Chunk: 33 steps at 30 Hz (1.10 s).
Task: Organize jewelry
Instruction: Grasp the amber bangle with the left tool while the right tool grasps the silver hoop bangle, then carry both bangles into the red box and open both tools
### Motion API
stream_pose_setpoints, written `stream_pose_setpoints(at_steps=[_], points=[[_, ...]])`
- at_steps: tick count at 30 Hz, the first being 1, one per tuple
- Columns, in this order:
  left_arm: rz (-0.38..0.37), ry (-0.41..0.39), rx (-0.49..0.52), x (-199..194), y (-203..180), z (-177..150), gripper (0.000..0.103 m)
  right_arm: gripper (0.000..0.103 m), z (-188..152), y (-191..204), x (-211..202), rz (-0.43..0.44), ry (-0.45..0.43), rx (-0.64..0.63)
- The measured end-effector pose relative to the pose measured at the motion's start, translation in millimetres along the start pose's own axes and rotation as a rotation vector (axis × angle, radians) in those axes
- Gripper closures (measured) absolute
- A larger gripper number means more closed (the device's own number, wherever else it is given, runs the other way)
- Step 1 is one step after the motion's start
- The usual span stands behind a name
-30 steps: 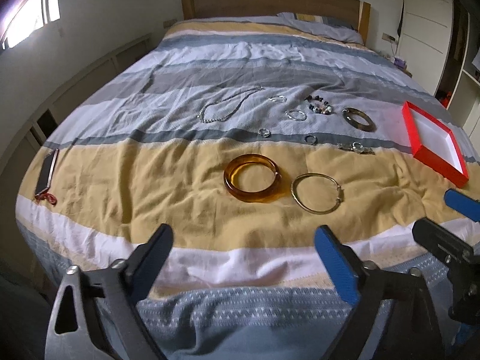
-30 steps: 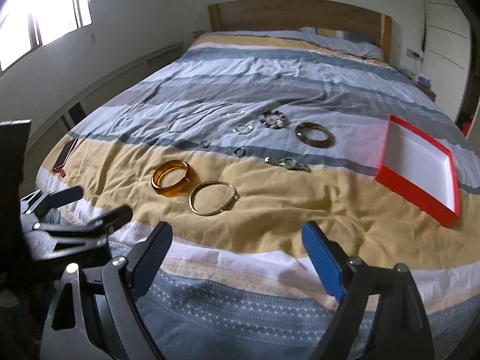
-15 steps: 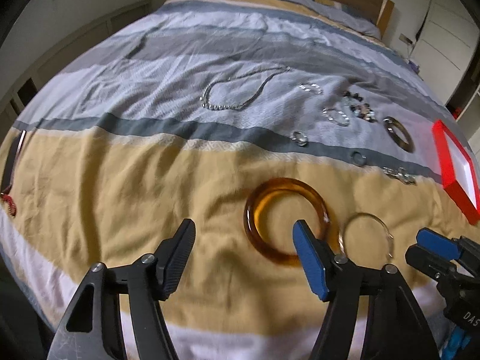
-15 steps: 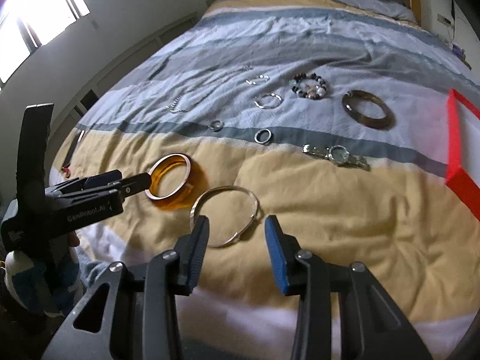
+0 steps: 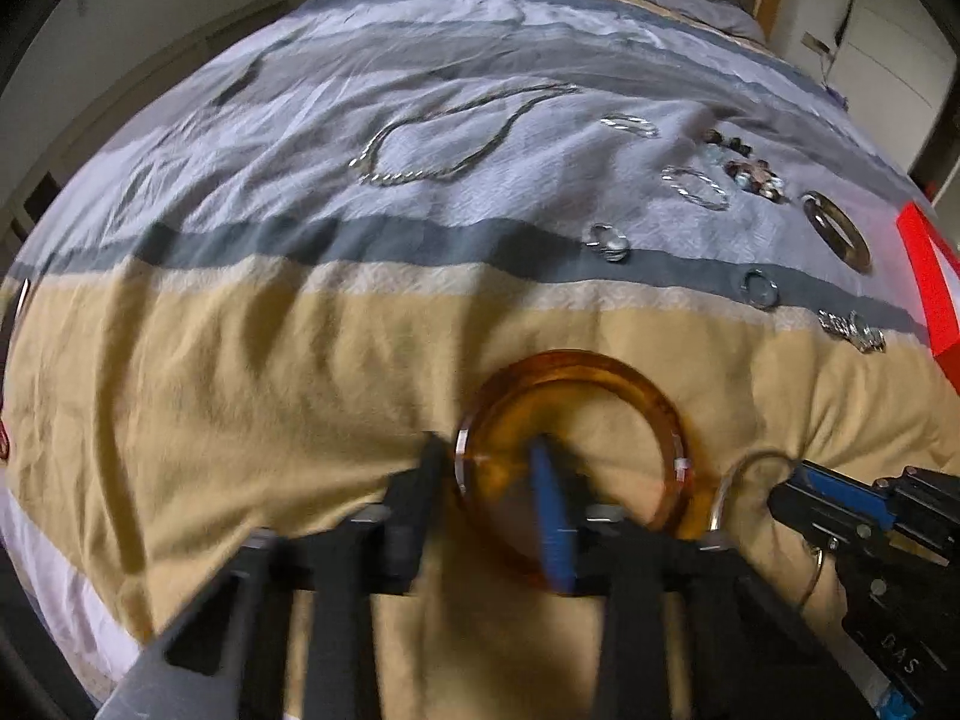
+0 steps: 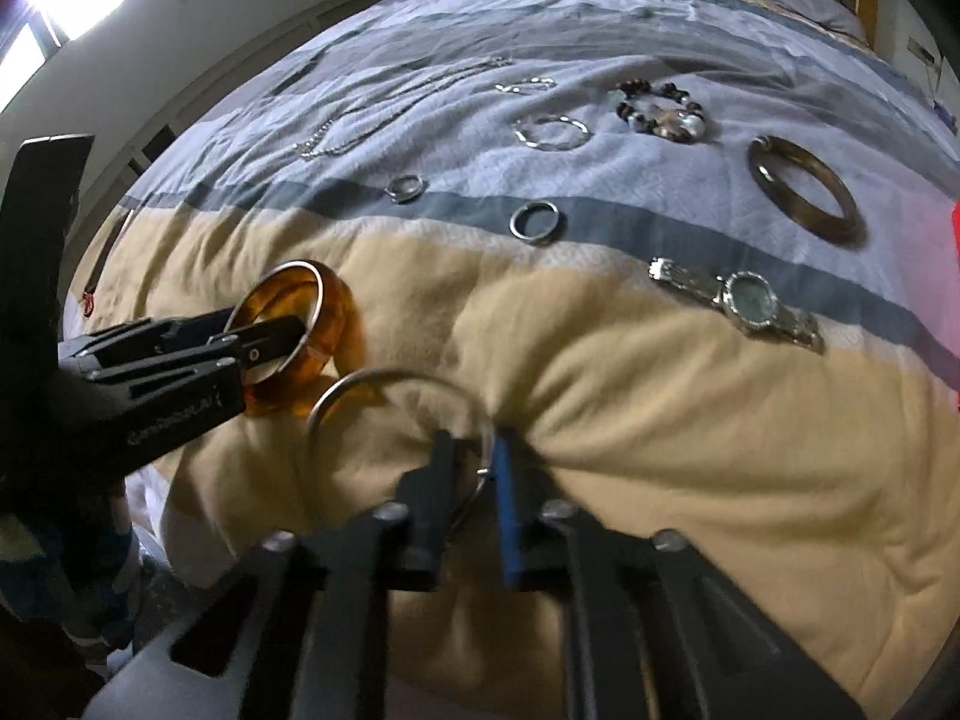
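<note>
The left gripper (image 5: 489,462) had just been closing, and its fingers (image 5: 549,498) stood narrow across the near wall of the amber bangle (image 5: 624,387), one finger outside the ring and the blue one inside it. The picture was blurred there, but the pads looked pressed on the wall. The bangle lay on the yellow stripe of the bed cover (image 5: 210,372).

The right gripper (image 6: 474,462) had also just been closing. Its fingers stood almost together on the near edge of the thin metal bangle (image 6: 360,387), which lay just beside the amber one and pressed a dent into the cover.

Further up the bed lay a watch (image 6: 744,303), two small rings (image 6: 534,221), a brown bangle (image 6: 804,189), a bead bracelet (image 6: 660,108), a twisted silver bangle (image 6: 552,132) and a chain necklace (image 5: 444,138). The red box (image 5: 927,276) sat at the right edge, well apart from both grippers.
</note>
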<state>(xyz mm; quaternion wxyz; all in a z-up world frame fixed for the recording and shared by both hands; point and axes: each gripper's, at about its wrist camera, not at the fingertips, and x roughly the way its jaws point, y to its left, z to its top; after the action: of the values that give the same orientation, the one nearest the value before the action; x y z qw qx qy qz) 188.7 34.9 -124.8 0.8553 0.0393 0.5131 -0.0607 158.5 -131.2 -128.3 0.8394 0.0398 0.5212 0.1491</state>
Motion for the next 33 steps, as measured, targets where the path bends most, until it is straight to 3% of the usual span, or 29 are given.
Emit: stream_pose_setpoints(at_steps=[1,9,16,24,33], points=[[-0.001,-0.002,0.004,-1,-1,0,0.092,0.096,0,1,-2,0.001,-0.006,-0.003],[-0.024,-0.044,-0.033,-31,-4,-1,0.094,0.096,-8,1,-59,0.002,-0.130,-0.004],[-0.082,-0.134,0.020,-94,-38,-3,0.094,0.096,-27,-19,-136,-0.054,-0.251,0.036],[-0.164,-0.214,0.158,-154,-120,1,0.094,0.096,-60,-70,-218,-0.152,-0.377,0.112],[-0.307,-0.207,0.296,-137,-263,46,0.094,0.096,-70,-202,-261,-0.302,-0.429,0.260]])
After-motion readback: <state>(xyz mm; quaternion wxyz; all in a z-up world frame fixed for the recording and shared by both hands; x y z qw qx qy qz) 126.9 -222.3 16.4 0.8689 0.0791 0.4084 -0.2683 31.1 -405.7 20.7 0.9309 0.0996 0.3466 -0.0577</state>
